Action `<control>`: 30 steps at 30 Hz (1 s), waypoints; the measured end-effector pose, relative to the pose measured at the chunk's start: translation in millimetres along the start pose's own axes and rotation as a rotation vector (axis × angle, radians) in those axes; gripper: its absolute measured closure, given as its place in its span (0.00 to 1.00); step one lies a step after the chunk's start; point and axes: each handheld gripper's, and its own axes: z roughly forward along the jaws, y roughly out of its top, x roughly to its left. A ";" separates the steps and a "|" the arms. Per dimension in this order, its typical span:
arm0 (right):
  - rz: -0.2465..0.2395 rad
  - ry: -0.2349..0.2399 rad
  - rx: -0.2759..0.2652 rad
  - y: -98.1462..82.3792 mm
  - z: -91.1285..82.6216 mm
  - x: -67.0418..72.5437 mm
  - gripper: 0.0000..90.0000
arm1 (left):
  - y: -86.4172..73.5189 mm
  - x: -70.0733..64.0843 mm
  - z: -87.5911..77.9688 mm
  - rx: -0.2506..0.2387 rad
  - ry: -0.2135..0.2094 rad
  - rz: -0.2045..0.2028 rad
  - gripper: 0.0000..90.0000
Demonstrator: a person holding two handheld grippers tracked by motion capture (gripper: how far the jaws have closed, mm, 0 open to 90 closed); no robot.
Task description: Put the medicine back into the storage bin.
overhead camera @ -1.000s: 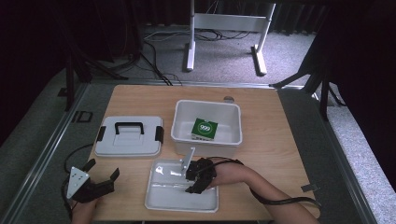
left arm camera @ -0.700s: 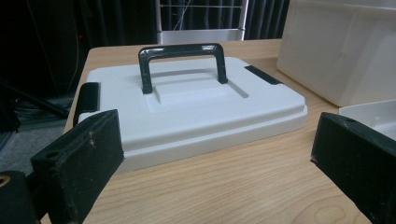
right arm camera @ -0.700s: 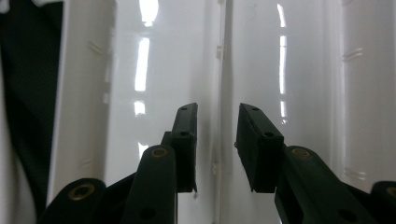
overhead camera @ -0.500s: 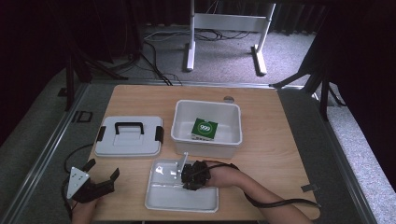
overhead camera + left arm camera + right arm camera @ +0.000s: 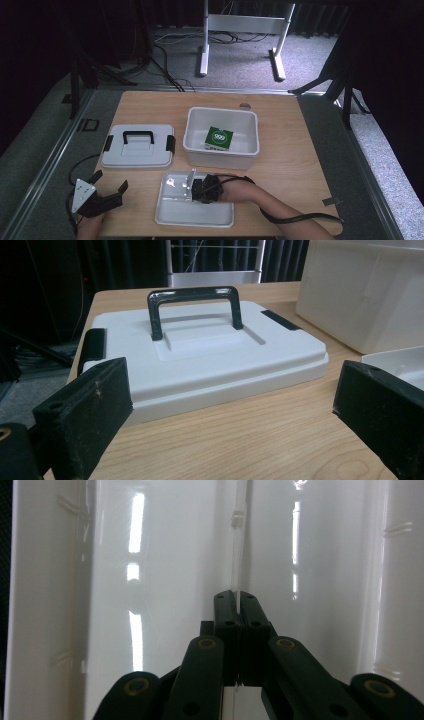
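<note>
The right gripper has just closed its jaws on the tray's thin clear divider, so lifting it out looks next. The left gripper sits wide open by the lid.

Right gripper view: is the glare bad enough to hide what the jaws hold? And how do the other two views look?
Right gripper view: bright streaks glare off the glossy tray, yet the thin clear divider pinched in the jaws stays readable. Left gripper view: even light, lid sharp, near jaws slightly soft. High view: table well lit, surroundings dark, picture rather soft.

A grey lid lies beside a bin holding a green box.
</note>
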 end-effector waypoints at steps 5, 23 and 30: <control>-0.001 0.026 -0.005 1.5 -7.3 -0.3 0.99 | 0.0 0.4 0.1 0.001 -0.004 -0.004 0.02; 0.010 0.047 -0.053 -5.6 -51.7 1.6 0.99 | 0.1 0.0 0.4 0.001 -0.003 -0.003 0.02; 0.001 0.032 -0.057 -6.5 -72.5 2.9 0.99 | 0.1 0.1 0.3 0.001 0.001 -0.003 0.02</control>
